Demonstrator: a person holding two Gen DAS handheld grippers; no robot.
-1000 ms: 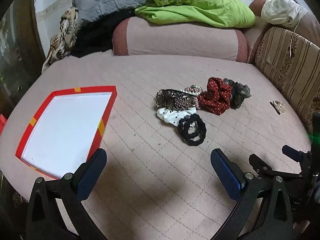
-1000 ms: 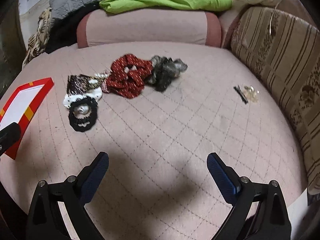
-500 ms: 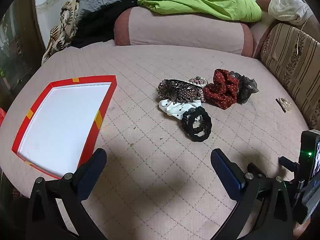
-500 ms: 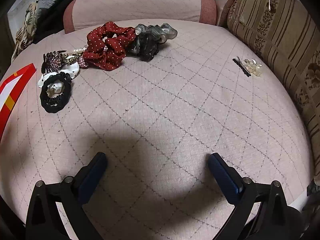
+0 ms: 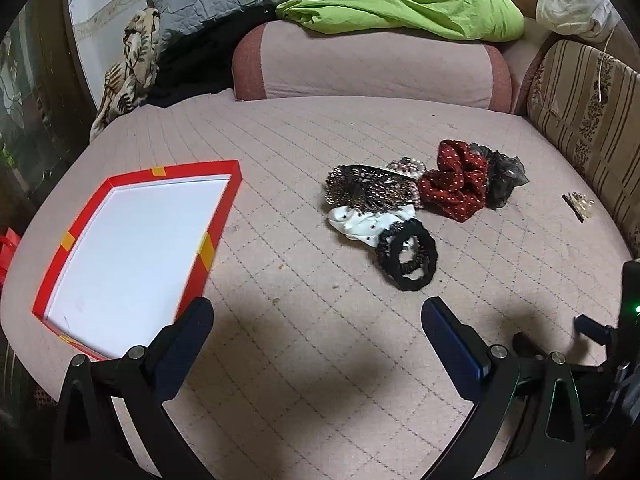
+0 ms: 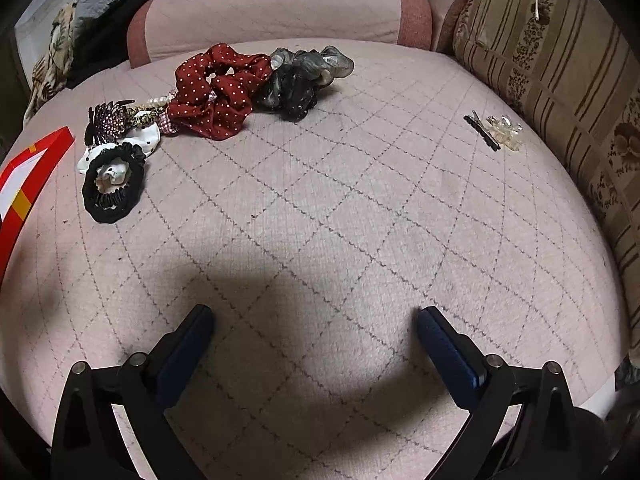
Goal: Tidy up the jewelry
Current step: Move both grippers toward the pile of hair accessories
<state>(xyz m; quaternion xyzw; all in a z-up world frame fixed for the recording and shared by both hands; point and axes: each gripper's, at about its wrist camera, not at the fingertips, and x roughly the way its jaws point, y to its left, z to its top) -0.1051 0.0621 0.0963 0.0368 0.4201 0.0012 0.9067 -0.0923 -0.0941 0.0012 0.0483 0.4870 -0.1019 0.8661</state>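
A pile of hair accessories lies mid-bed: a black scrunchie (image 5: pixel 408 258) (image 6: pixel 113 188), a white dotted one (image 5: pixel 362 222), a jewelled claw clip (image 5: pixel 370 190) (image 6: pixel 110 122), a red dotted scrunchie (image 5: pixel 456 186) (image 6: pixel 216 92) and a grey sheer one (image 5: pixel 502 174) (image 6: pixel 304 76). A black hairpin and clear clip (image 5: pixel 578 204) (image 6: pixel 496 132) rest apart at the right. The red-rimmed white tray (image 5: pixel 132 240) (image 6: pixel 24 184) sits at the left. My left gripper (image 5: pixel 316 326) and right gripper (image 6: pixel 314 330) hover open over bare quilt, holding nothing.
A pink bolster (image 5: pixel 368 64) with a green blanket (image 5: pixel 404 4) lies at the back. A striped cushion (image 6: pixel 560 80) borders the right side. The right gripper's body (image 5: pixel 600 356) shows at the left view's lower right corner.
Both grippers have moved forward and lower over the bed, so the accessories pile looks nearer in each view. The jaws have stayed open.
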